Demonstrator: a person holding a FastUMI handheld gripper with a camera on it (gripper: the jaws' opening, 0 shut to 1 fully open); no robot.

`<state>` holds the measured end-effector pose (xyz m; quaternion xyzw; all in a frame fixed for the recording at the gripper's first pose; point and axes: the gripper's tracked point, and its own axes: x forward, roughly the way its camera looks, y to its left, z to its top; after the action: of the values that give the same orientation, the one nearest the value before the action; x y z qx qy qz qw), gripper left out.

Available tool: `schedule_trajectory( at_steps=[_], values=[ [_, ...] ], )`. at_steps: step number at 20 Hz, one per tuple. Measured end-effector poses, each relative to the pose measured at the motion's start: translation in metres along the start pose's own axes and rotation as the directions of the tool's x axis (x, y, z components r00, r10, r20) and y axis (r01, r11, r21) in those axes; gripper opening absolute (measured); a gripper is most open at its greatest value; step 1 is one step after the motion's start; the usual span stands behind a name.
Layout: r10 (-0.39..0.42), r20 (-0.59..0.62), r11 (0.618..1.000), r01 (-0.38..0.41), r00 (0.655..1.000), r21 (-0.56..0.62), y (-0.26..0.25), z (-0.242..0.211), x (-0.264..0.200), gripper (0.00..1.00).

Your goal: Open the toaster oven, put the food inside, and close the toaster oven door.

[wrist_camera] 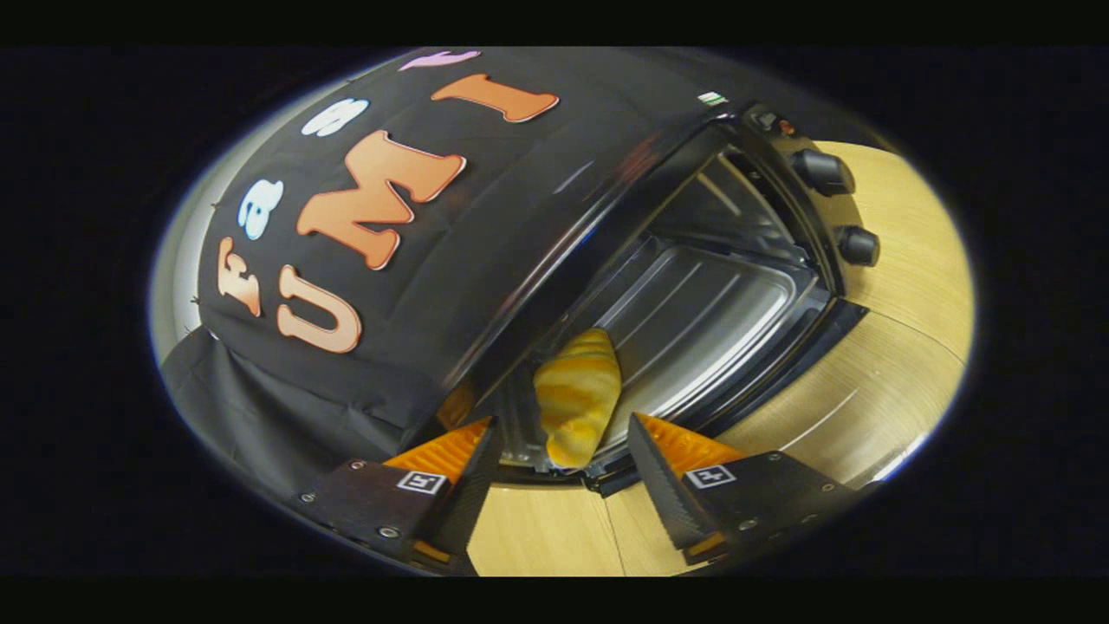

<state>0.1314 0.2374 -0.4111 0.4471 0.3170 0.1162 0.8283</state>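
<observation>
Gripper (561, 433) fingers stand wide apart, one on each side of the croissant (578, 396), with clear gaps between each finger (468, 459) and the pastry, so neither finger presses on it. Taking the toaster oven (693, 286) as the landmark: the croissant lies at the oven's mouth, its far end over the near edge of the metal tray (693, 312) inside the cavity and its near end reaching toward the front lip of the oven, just ahead of the fingertips. Whether it rests fully on the tray or partly on the lip cannot be told from this angle. The oven is open, its cavity showing the ribbed, shiny tray and a rack behind it. The door itself is hard to make out; a dark frame edge runs along the front of the opening below the tray. On the oven's control panel, beside the cavity, sit two dark knobs (823, 172), one above the other, with a small light-coloured mark higher up on the same panel. The oven stands on a pale wooden table (901, 364), whose surface also shows below the fingers. Behind the oven hangs the booth's black cloth wall (346, 364). The whole view is tilted, so the oven appears rolled to one side
</observation>
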Motion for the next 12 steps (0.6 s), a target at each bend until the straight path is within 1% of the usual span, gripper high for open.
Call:
schedule_trajectory(
  at_steps=[1,2,4,6,9,12],
  values=[
    [0.012,-0.005,1.0,-0.012,1.0,0.004,0.003,-0.006,-0.011,0.92],
    [0.029,-0.01,1.0,-0.029,1.0,-0.006,0.009,-0.01,-0.024,0.96],
    [0.043,-0.009,0.996,-0.044,0.999,-0.072,0.014,-0.015,-0.051,0.97],
    [0.036,-0.006,0.991,-0.037,0.999,-0.131,0.012,-0.015,-0.076,0.98],
    [-0.003,0.011,0.967,0.006,1.0,-0.256,-0.003,-0.014,-0.107,0.98],
    [-0.065,0.034,0.944,0.073,0.997,-0.322,-0.026,-0.014,-0.128,0.98]
  ],
)
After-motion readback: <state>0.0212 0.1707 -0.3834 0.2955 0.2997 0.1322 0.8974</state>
